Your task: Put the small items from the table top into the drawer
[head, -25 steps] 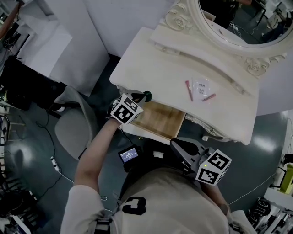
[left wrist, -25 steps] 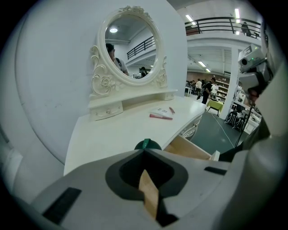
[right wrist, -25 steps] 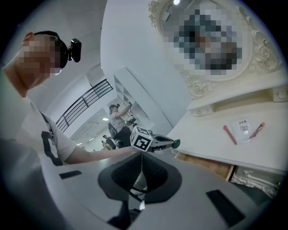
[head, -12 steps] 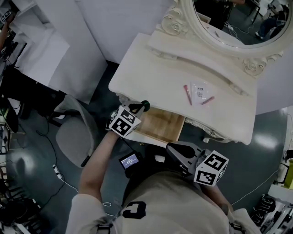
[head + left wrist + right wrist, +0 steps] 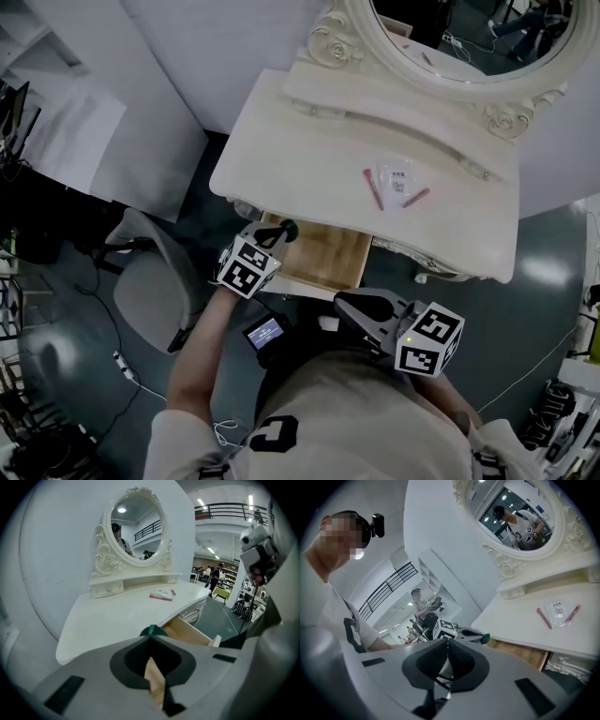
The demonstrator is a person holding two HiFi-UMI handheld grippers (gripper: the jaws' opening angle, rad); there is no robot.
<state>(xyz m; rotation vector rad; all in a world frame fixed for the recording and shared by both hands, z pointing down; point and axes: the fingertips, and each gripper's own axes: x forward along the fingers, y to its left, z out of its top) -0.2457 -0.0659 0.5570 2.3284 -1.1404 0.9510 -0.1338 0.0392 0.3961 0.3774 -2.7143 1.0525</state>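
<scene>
On the white dressing table [image 5: 281,141] lie two pink sticks [image 5: 372,187] [image 5: 415,197] and a clear packet [image 5: 396,178] between them. The same sticks and packet [image 5: 559,611] show in the right gripper view. Below the table top a wooden drawer [image 5: 323,253] stands pulled out. My left gripper [image 5: 281,230] is shut and hovers over the drawer's left front corner. A dark green bit [image 5: 152,631] shows at its tips; I cannot tell what it is. My right gripper [image 5: 361,305] is shut with nothing in it, held in front of the drawer near my body.
An oval mirror [image 5: 450,37] in a carved frame stands at the table's back. A grey chair [image 5: 150,281] sits to the left of the drawer. A small lit screen [image 5: 265,330] hangs at my waist. Cables run over the dark floor.
My left gripper has slid a little toward the drawer's left front corner and sunk slightly. The right gripper has stayed put. The drawer and the items have not moved.
</scene>
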